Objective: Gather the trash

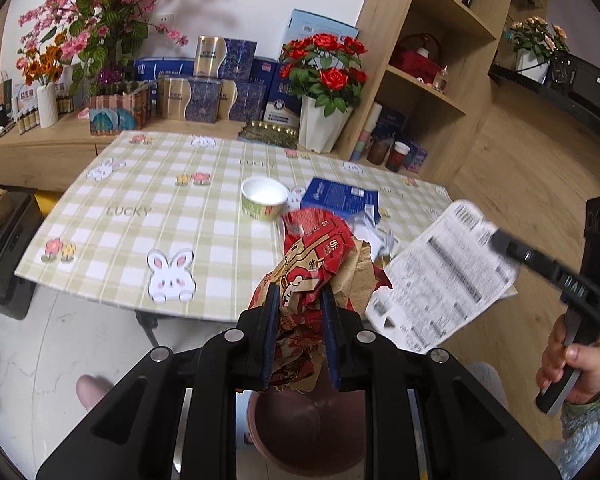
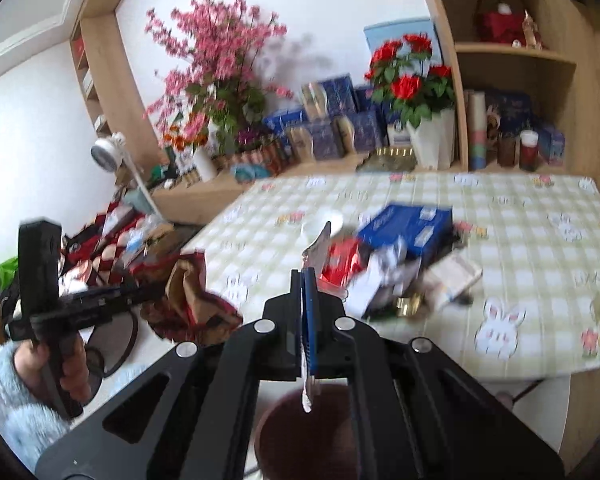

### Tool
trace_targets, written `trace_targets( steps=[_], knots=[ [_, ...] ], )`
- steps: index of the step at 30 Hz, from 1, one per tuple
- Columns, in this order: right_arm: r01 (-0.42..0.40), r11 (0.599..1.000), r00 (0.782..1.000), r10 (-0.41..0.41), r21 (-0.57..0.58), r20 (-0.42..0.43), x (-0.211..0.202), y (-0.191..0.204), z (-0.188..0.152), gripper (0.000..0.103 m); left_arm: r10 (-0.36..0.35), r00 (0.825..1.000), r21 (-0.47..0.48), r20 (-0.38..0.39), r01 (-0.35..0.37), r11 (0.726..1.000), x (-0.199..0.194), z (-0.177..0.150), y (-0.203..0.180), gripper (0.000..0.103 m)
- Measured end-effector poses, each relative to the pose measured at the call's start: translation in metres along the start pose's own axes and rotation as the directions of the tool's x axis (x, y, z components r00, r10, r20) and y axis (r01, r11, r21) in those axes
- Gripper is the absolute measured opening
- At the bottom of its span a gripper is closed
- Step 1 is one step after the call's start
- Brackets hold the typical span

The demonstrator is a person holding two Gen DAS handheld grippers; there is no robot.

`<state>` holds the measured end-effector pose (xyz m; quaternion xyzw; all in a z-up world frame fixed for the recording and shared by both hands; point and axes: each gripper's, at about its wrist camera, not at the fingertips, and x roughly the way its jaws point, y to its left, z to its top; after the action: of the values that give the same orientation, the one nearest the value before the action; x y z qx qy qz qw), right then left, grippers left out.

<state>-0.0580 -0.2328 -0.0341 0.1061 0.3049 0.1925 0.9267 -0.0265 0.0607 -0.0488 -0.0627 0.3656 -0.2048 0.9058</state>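
The checked bench (image 1: 148, 200) fills the middle of the left wrist view, and the brown bin (image 1: 300, 432) sits at the bottom edge under the left tongs (image 1: 300, 300), which are clamped on a crumpled red-and-brown wrapper (image 1: 320, 256) held just above it. At the right edge the right tongs (image 2: 309, 276), pointing inward, are pressed together on a white printed sheet (image 1: 444, 276). A blue box (image 1: 340, 196) and a small white bowl (image 1: 265, 196) lie mid-bench.

Both grippers, left (image 1: 300, 300) and right (image 2: 310, 280), fingers clamped (level, forward-pointing).
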Motion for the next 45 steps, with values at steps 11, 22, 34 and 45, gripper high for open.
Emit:
trace_targets(
  steps=[11,22,34,45],
  knots=[
    [0.051,0.998,0.968,-0.042,0.029,-0.249,0.070,-0.016,-0.091,0.006,-0.002,0.999,0.000,-0.053,0.002,1.000,0.003,-0.036,-0.001,0.020],
    [0.185,0.974,0.906,-0.117,0.131,-0.406,0.118,-0.055,-0.152,0.006,0.009,0.994,0.016,-0.108,-0.007,1.000,0.019,-0.053,-0.003,0.020],
    [0.252,0.951,0.877,-0.146,0.180,-0.458,0.116,-0.072,-0.164,0.026,0.005,0.990,0.008,-0.144,-0.004,1.000,0.035,-0.061,-0.004,0.020],
    [0.334,0.929,0.933,-0.303,0.157,-0.193,0.065,-0.064,-0.129,0.092,0.015,0.983,0.021,-0.184,-0.011,1.000,0.058,-0.073,-0.006,0.021]
  ],
)
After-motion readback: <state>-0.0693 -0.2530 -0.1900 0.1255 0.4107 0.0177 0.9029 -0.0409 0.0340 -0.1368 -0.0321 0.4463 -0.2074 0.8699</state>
